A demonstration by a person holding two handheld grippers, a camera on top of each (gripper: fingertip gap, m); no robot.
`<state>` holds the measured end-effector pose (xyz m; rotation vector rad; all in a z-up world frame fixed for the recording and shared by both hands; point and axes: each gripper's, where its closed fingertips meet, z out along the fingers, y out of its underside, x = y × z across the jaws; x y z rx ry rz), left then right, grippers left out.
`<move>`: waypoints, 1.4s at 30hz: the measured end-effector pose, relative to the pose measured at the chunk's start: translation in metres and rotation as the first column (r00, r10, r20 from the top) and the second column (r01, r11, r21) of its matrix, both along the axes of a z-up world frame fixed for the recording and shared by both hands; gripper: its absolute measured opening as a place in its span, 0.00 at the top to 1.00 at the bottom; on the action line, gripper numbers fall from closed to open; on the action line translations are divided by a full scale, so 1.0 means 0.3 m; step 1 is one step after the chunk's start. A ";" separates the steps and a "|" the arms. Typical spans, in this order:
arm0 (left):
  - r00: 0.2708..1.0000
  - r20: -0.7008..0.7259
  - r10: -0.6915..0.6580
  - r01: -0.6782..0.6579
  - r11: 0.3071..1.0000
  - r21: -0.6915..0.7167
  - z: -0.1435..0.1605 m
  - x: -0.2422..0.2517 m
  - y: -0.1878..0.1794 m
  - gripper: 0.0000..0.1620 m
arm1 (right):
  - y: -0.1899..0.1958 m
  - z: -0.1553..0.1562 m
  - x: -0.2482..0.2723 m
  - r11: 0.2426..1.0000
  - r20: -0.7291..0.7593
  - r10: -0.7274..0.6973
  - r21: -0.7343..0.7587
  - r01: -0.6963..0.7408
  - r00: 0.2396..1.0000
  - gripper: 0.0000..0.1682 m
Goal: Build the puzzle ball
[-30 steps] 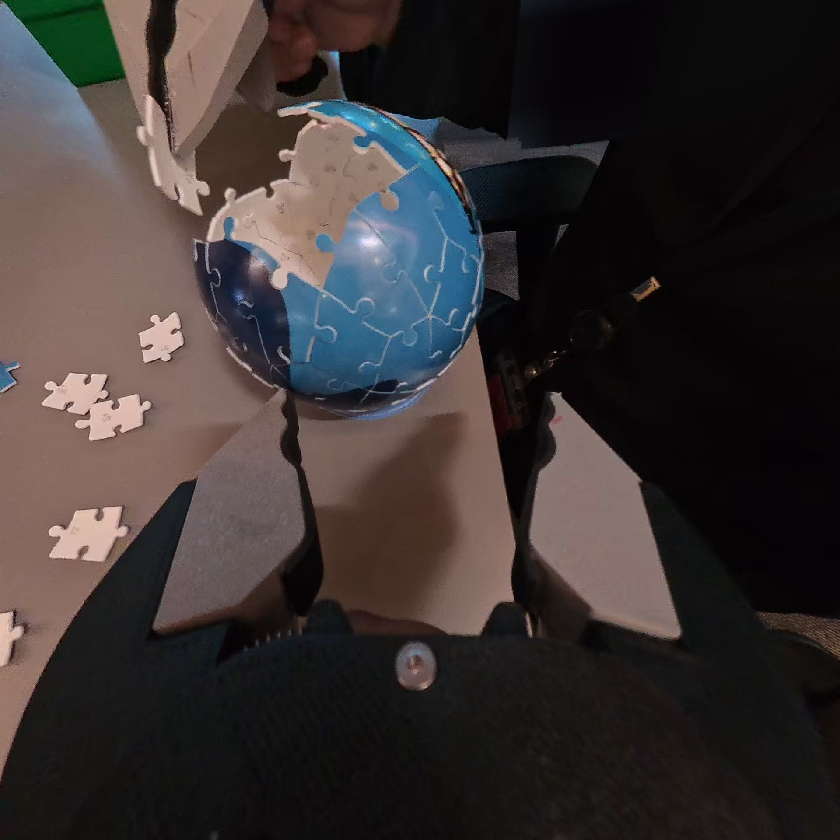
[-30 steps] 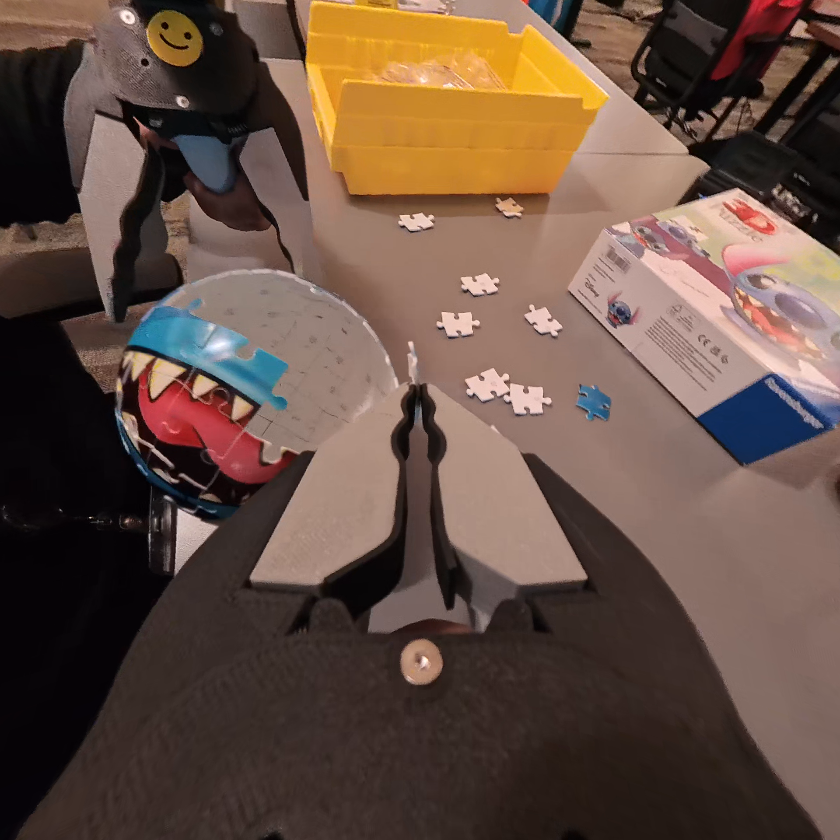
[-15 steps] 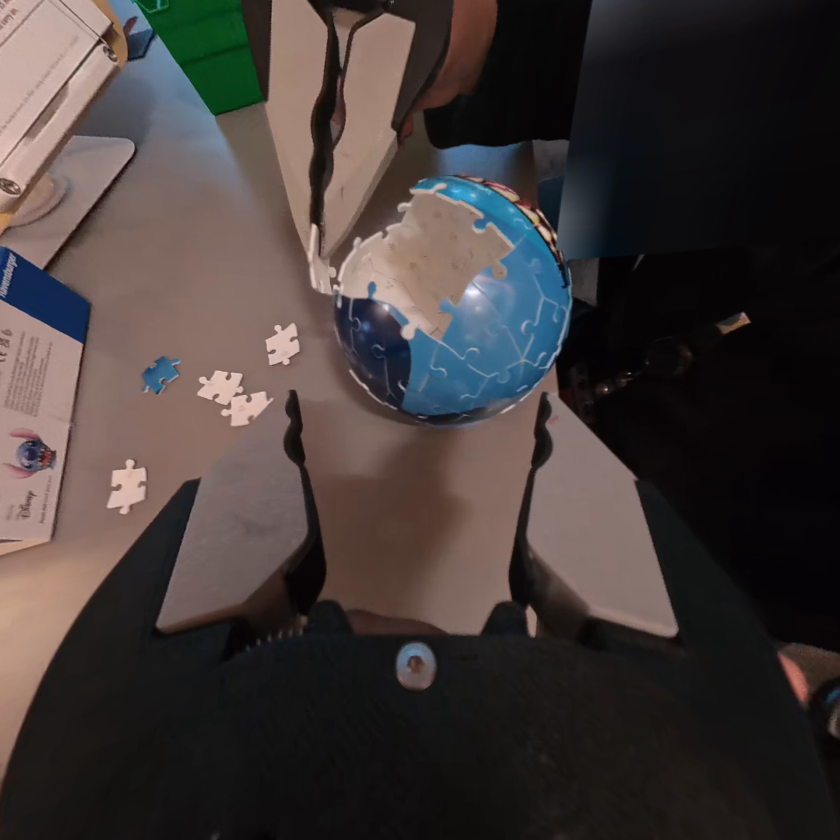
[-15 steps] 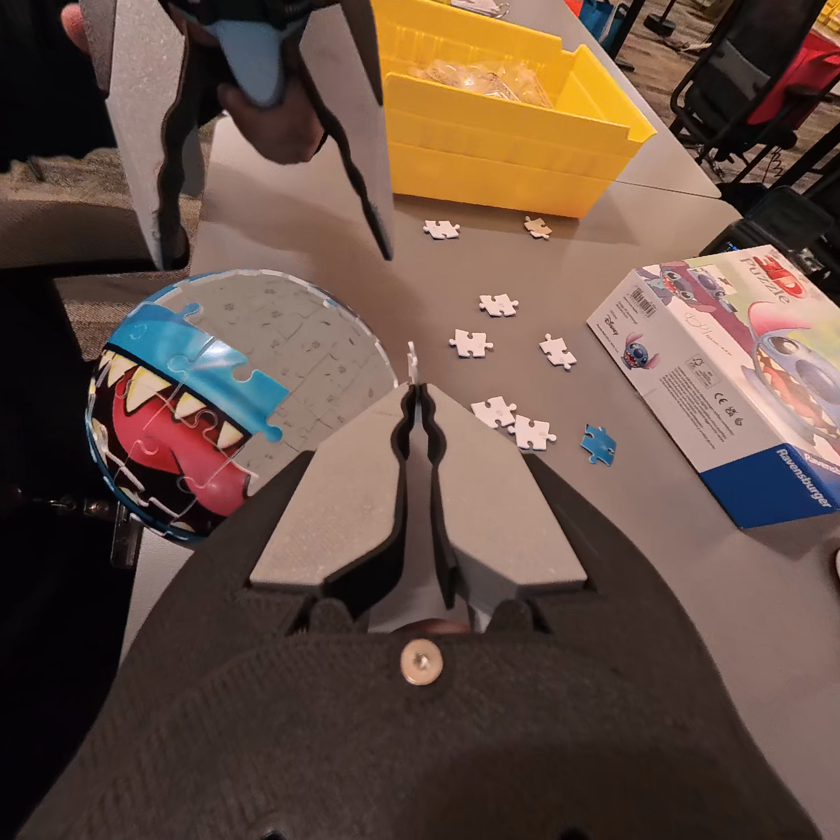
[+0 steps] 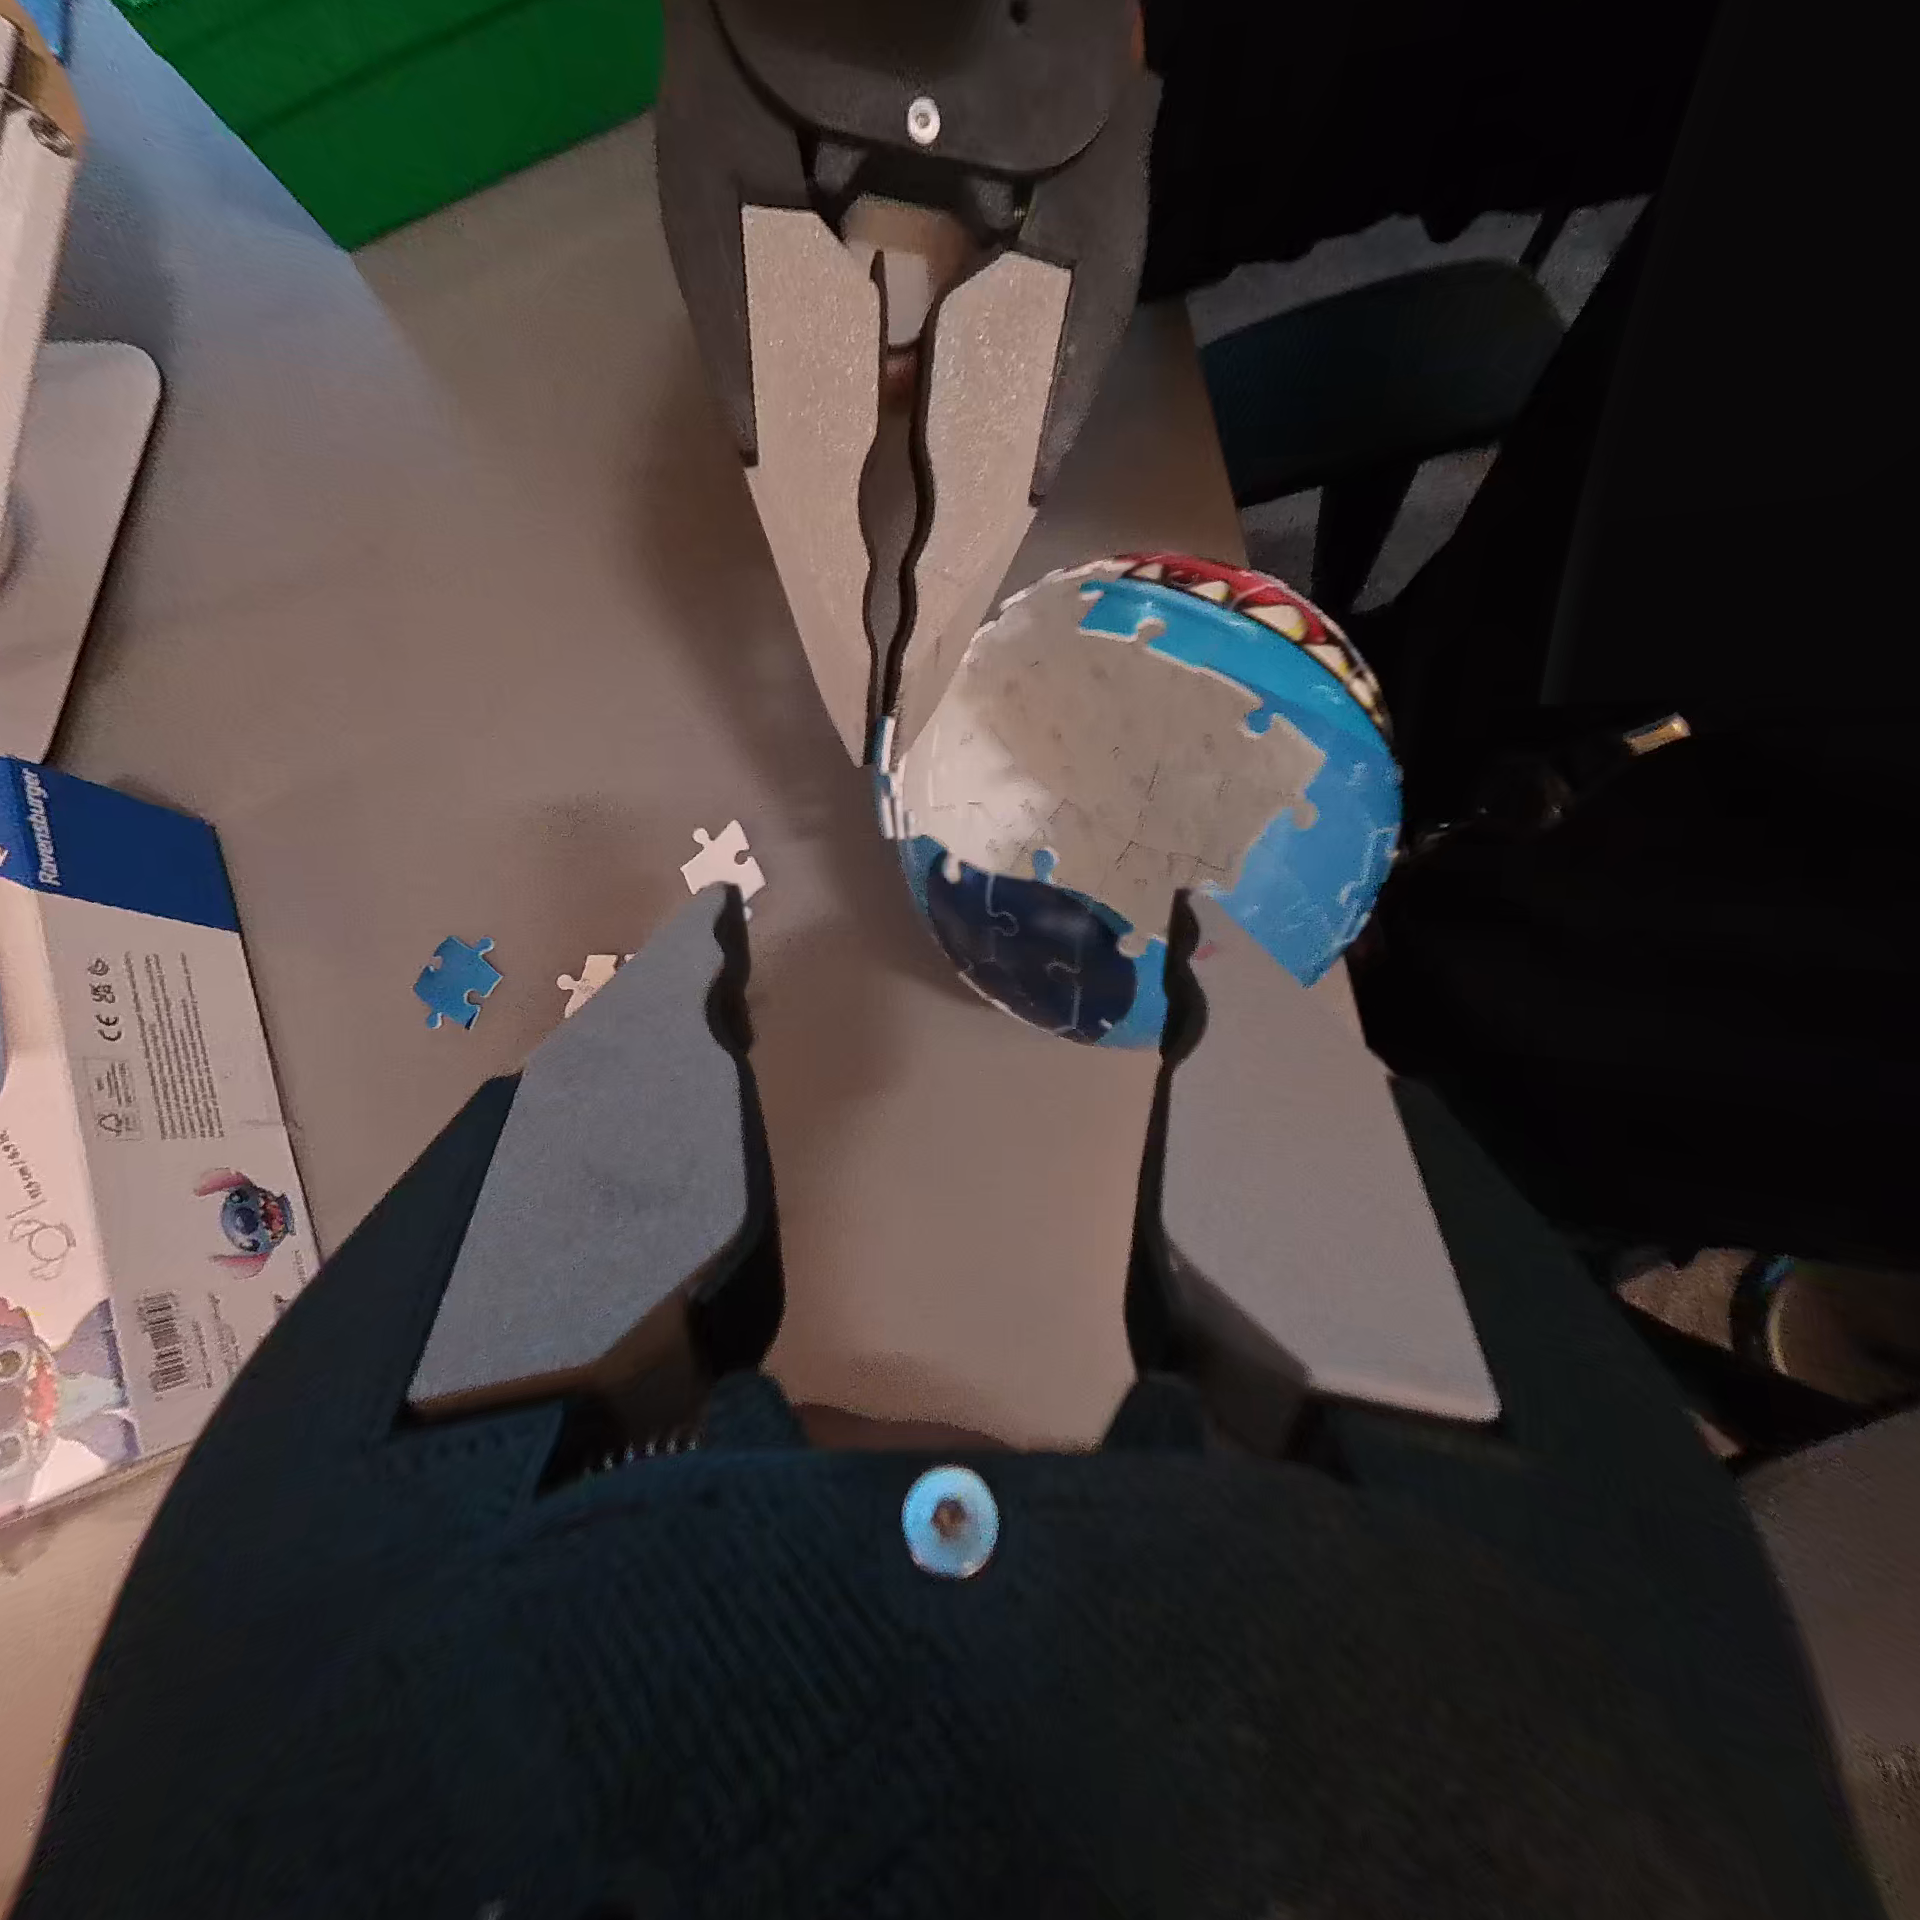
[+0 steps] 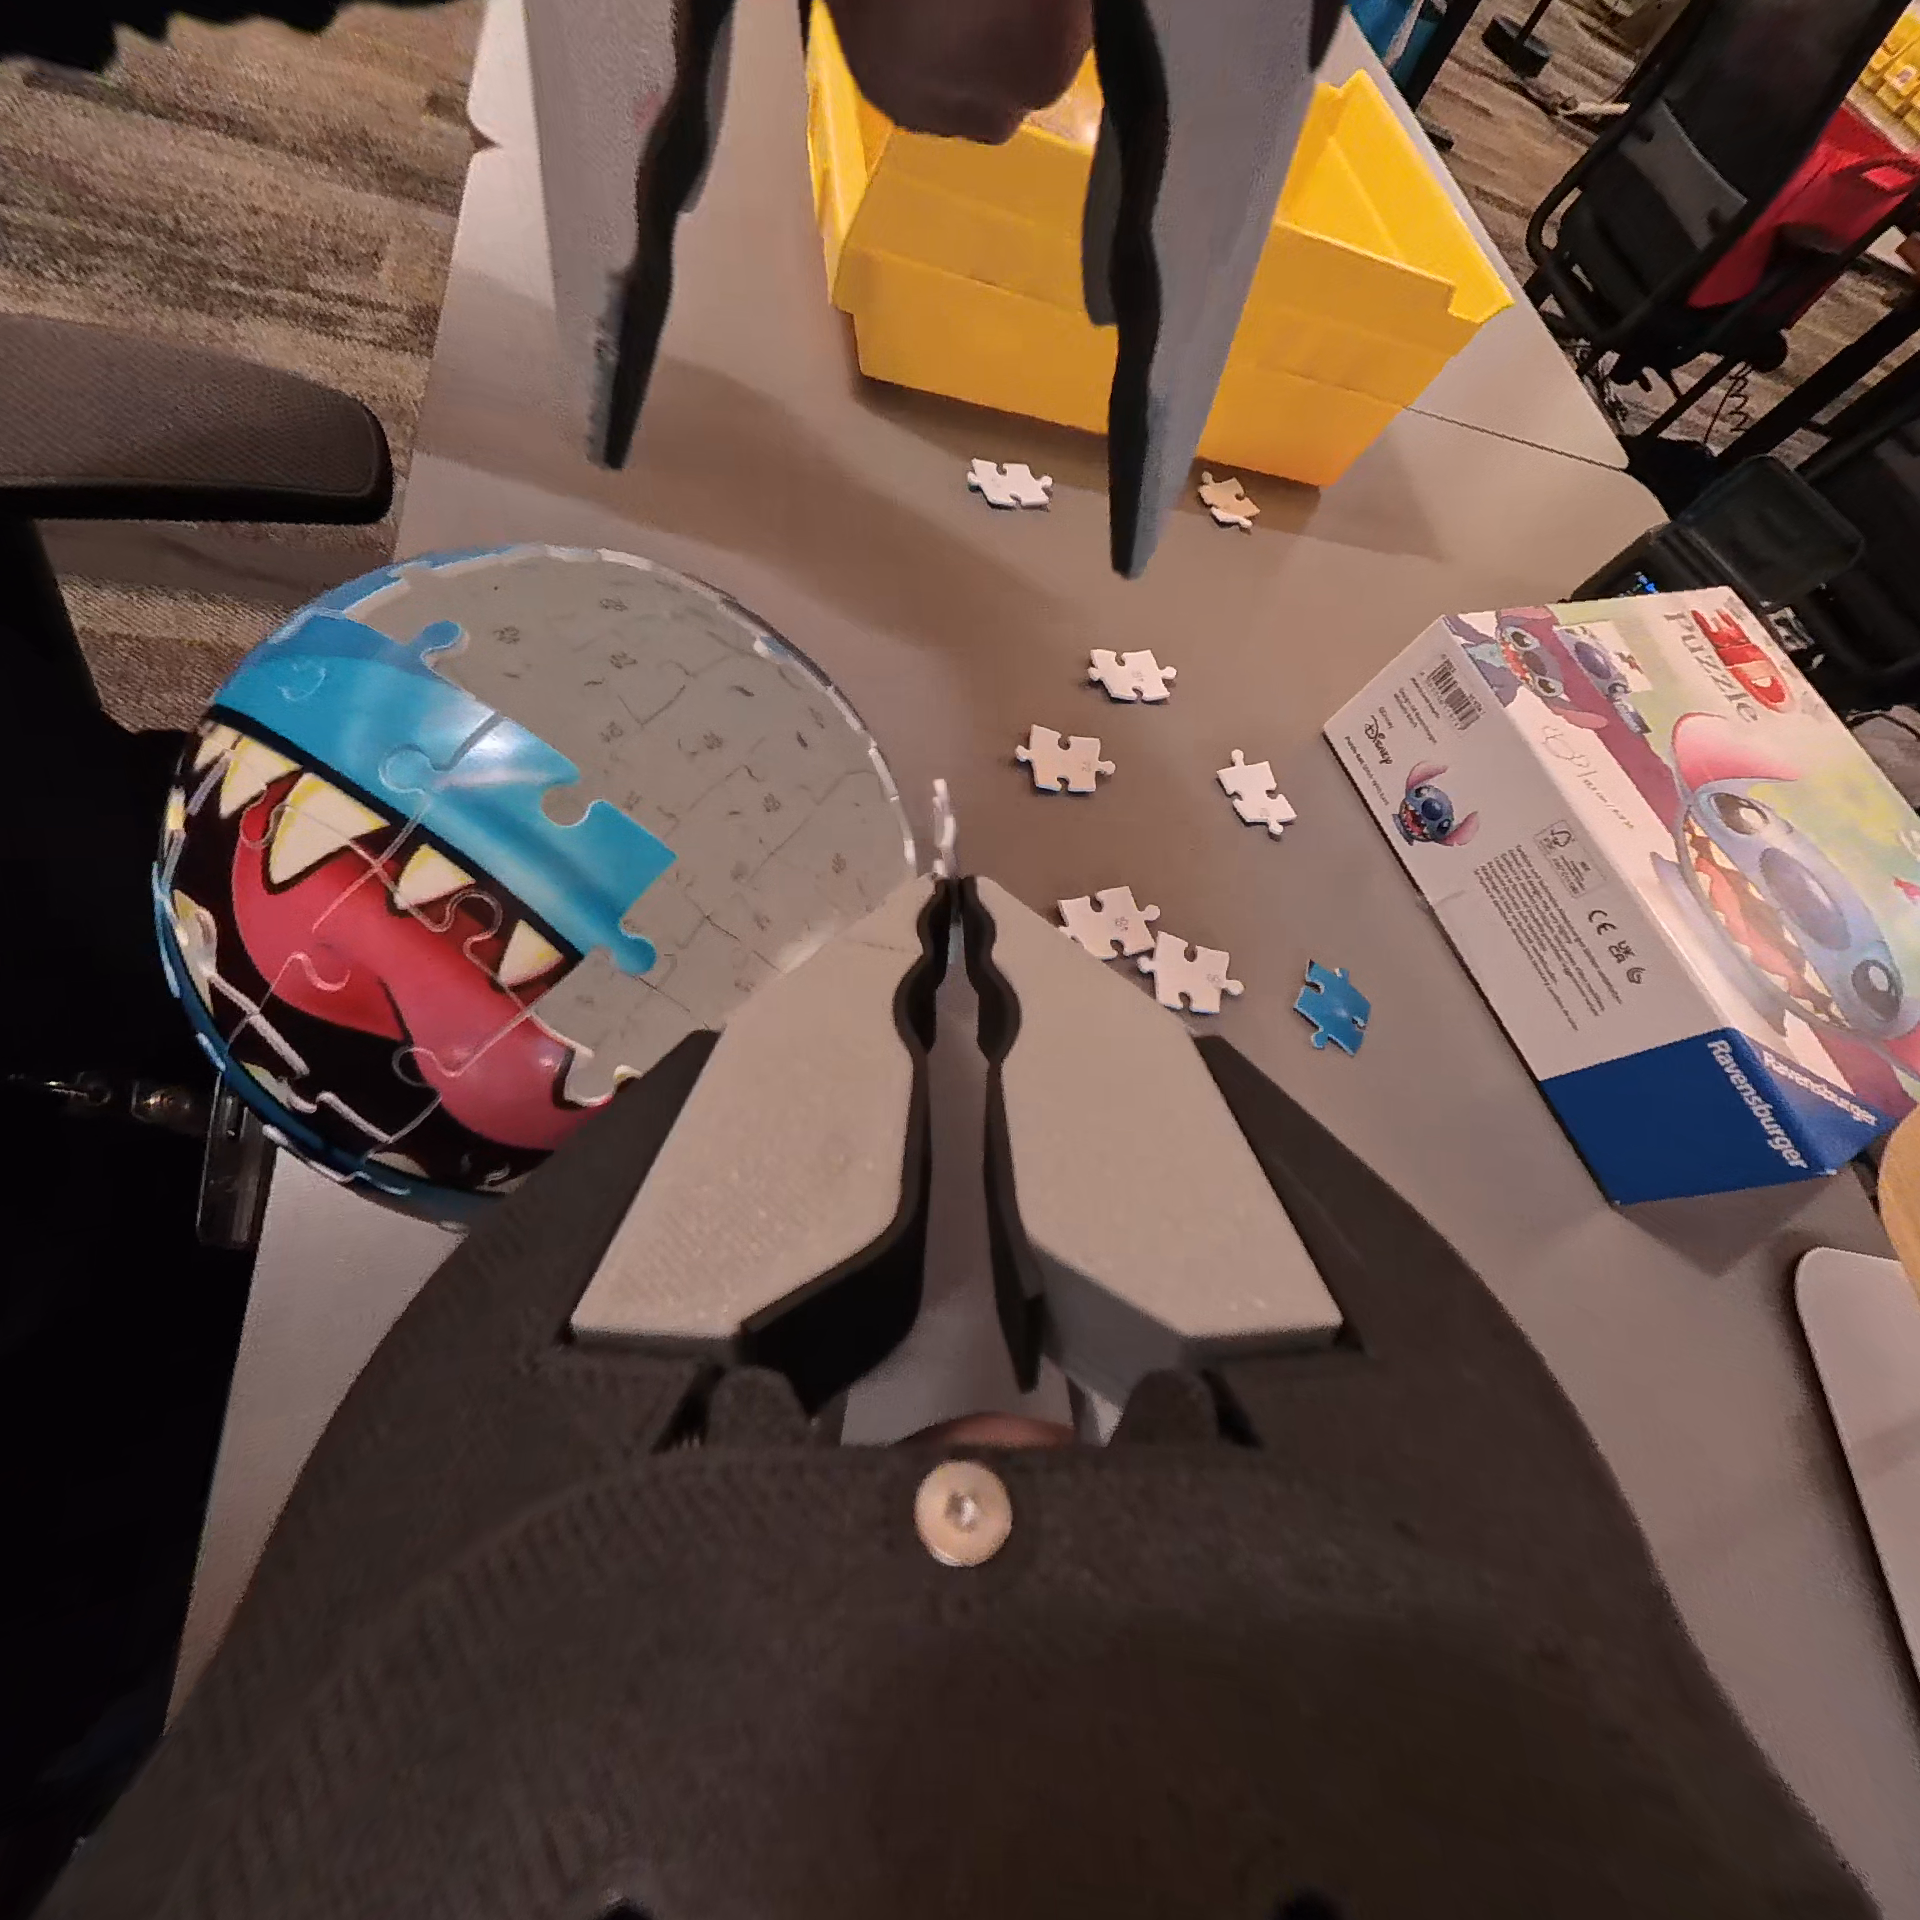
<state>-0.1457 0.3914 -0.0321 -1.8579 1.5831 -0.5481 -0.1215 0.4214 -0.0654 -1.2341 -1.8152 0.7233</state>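
The puzzle ball (image 5: 1143, 769) is a part-built blue sphere with a toothed red mouth. It rests near the table's edge, and its open side shows the white backs of the pieces. It also shows in the right wrist view (image 6: 447, 862). My right gripper (image 6: 954, 883) is shut on a white puzzle piece (image 6: 942, 821) and holds it edge-on against the rim of the ball's opening. The right gripper (image 5: 883, 727) and the piece (image 5: 886, 779) also show in the left wrist view. My left gripper (image 5: 954, 920) is open and empty, with its fingertips just short of the ball. It hangs above the table in the right wrist view (image 6: 873, 509).
Several loose white pieces (image 6: 1065, 758) and a blue piece (image 6: 1333, 1006) lie on the grey table (image 6: 935, 613). The puzzle box (image 6: 1662, 883) lies at the right and a yellow bin (image 6: 1299, 312) stands at the back. A green bin (image 5: 416, 104) shows in the left wrist view. A chair armrest (image 6: 187, 416) lies beyond the table's edge. About 6 cm separates my left fingertips from my right.
My left gripper has pulled back and risen from the ball, still open. My right gripper has brought its piece against the rim of the ball's opening.
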 end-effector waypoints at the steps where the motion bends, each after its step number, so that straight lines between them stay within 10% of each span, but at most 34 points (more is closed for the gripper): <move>1: 1.000 -0.016 -0.008 0.008 1.000 -0.007 -0.003 0.001 0.009 0.53 | 0.003 0.001 0.000 1.000 0.006 -0.003 0.003 0.003 1.000 1.00; 7: 0.997 0.069 -0.021 0.026 0.998 -0.060 0.018 0.024 0.057 0.75 | -0.001 -0.009 0.002 0.999 0.024 0.005 -0.038 -0.004 1.000 1.00; 24: 0.998 -0.061 -0.032 0.025 0.993 -0.113 -0.022 0.090 0.061 0.72 | -0.012 0.007 0.010 1.000 0.049 0.014 -0.005 -0.014 0.999 1.00; 42: 0.966 -0.247 0.071 -0.095 0.992 -0.084 -0.084 0.106 0.081 0.91 | -0.006 0.006 0.007 0.997 0.023 -0.021 -0.080 0.023 1.000 1.00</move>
